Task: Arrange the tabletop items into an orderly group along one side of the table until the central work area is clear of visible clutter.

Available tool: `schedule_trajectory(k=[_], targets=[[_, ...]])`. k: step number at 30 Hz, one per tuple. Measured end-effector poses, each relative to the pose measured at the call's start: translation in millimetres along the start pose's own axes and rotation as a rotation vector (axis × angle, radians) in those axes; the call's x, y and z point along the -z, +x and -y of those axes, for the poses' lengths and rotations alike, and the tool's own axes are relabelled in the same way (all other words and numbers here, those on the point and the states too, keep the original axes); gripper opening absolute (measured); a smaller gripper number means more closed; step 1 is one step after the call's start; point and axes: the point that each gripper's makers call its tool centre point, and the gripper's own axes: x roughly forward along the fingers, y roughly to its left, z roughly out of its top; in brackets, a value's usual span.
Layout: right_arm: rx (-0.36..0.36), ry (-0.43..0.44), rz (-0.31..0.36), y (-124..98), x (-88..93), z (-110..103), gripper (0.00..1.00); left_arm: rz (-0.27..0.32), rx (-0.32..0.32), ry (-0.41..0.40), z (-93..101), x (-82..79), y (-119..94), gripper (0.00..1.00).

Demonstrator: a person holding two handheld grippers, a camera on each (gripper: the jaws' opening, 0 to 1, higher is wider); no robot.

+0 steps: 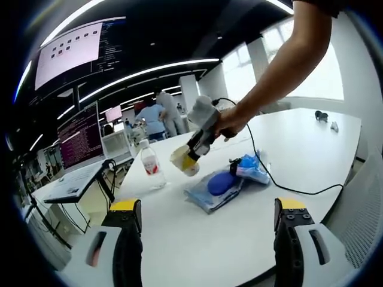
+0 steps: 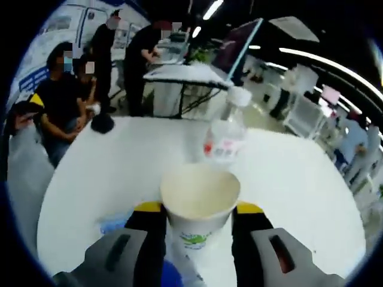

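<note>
Right gripper (image 2: 197,224) closed around one pale paper cup (image 2: 199,200), open mouth facing forward, held just above a white table (image 2: 90,179). Same cup (image 1: 184,160) seen in the left gripper view, gripped by the other gripper (image 1: 192,152) in a person's hand (image 1: 230,121), lifted clear of the tabletop (image 1: 299,149) near one clear water bottle (image 1: 152,165). Left gripper (image 1: 203,230) spread wide, nothing between its jaws, hovering over the near edge of the table.

Judged step in hand: carrying the cup toward the bottle (image 2: 226,134) to start a tidy group on that side. Best done by keeping the cup level, lowering it just beside the bottle without knocking it, and letting go only once the base sits flat.

Count on the table: one cup, one bottle, one flat blue pouch (image 1: 215,188), one smaller blue packet (image 1: 251,169) touching it, one black cable (image 1: 281,185) snaking across. Two small dark things (image 1: 326,119) at the far end, too small to identify.
</note>
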Motion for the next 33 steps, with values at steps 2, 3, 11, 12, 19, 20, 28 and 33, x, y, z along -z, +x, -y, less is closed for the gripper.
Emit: schedule_trajectory(k=[2,3,11,12,19,20,28,33], targets=[[0.032,0.063,0.017,1,0.4,4,0.39,-0.004,0.001,0.002,0.4,0.5,0,0.91],[0.039,0.082,0.026,1,-0.2,4,0.39,-0.005,0.001,0.002,0.5,0.6,0,0.91],[0.133,0.219,0.061,6,3.3,14,0.39,-0.016,0.005,0.005,1.5,3.2,1,0.90],[0.144,0.228,0.055,7,5.4,17,0.39,-0.018,0.006,0.005,1.7,3.5,1,0.90],[0.155,0.253,0.051,19,9.3,23,0.39,-0.028,0.010,0.006,2.5,4.7,2,0.89],[0.155,0.257,0.051,20,9.2,23,0.39,-0.029,0.010,0.006,2.5,4.9,2,0.89],[0.167,0.282,0.036,31,13.7,32,0.39,-0.043,0.002,0.004,1.2,7.0,3,0.89],[0.182,0.307,0.046,39,18.9,45,0.40,-0.050,0.005,0.005,2.2,8.5,3,0.88]])
